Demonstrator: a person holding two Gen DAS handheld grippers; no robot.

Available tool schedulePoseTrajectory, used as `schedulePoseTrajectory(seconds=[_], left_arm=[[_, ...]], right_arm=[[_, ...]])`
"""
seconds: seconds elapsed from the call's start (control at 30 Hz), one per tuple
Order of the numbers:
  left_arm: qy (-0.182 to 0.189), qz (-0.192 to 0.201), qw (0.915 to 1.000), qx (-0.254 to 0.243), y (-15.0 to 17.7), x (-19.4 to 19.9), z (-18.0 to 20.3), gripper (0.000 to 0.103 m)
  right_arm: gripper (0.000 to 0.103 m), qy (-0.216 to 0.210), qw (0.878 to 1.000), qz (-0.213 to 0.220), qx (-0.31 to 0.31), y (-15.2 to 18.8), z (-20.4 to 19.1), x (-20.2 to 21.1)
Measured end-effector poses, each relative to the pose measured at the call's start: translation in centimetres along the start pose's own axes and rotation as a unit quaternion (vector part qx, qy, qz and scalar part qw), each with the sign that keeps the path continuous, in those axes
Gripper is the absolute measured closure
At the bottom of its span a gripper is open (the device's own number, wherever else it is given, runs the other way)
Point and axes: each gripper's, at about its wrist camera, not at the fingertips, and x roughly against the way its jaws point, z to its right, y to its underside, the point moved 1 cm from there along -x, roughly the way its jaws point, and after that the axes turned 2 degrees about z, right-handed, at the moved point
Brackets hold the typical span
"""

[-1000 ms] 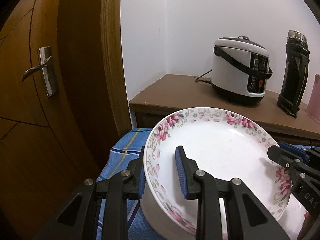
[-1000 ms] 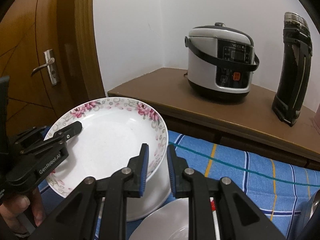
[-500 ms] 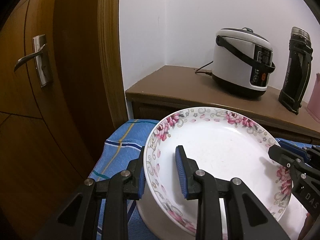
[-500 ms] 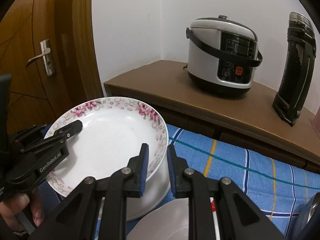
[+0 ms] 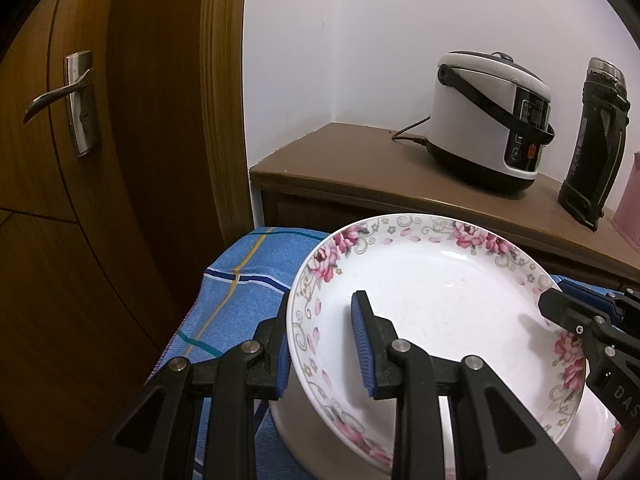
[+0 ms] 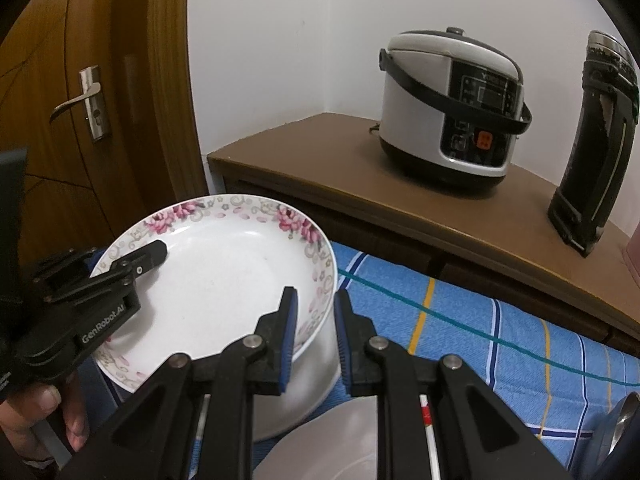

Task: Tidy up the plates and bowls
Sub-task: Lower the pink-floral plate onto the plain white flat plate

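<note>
Grippers — left gripper point(image 5: 324, 344) and right gripper point(image 6: 314, 332) fingers clamped on floral plate point(image 5: 432, 304) | white bowl point(image 6: 316, 372) (right view only)

We saw a surface covered with a blue checked cloth point(image 6: 472, 320), its near left corner dropping away beside the wooden door. On the cloth stood a white bowl point(image 6: 308, 384), and nearer us what looked like a second white dish point(image 6: 332, 452), only partly in view. Beyond the cloth ran a brown wooden cabinet point(image 6: 320, 160). On its top stood a white rice cooker point(image 6: 448, 104), and to the right a black flask point(image 6: 592, 140).
</note>
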Motion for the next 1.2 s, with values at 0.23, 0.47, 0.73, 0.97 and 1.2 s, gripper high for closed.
schedulePoseTrajectory(seconds=[0.23, 0.47, 0.73, 0.97, 1.2], left_arm=[[0.0, -0.011, 0.9999, -0.001, 0.0, -0.2, 0.0, 0.073], [0.001, -0.018, 0.9998, -0.002, 0.1, -0.6, -0.1, 0.073], [0.001, -0.028, 0.9996, -0.007, 0.2, -1.0, 0.0, 0.073], [0.006, -0.039, 0.9992, -0.011, 0.4, -1.3, 0.0, 0.073], [0.01, -0.054, 0.9983, -0.017, 0.7, -1.9, 0.1, 0.073]], right_arm=[[0.084, 0.005, 1.0, -0.008, 0.009, 0.0, -0.2, -0.3], [0.084, 0.008, 1.0, -0.015, 0.013, 0.1, -0.3, -0.5], [0.084, 0.009, 1.0, -0.022, 0.017, -0.1, -0.2, -0.6], [0.084, 0.015, 0.999, -0.033, 0.026, -0.2, -0.3, -1.0], [0.084, 0.023, 0.998, -0.045, 0.036, 0.0, -0.4, -1.5]])
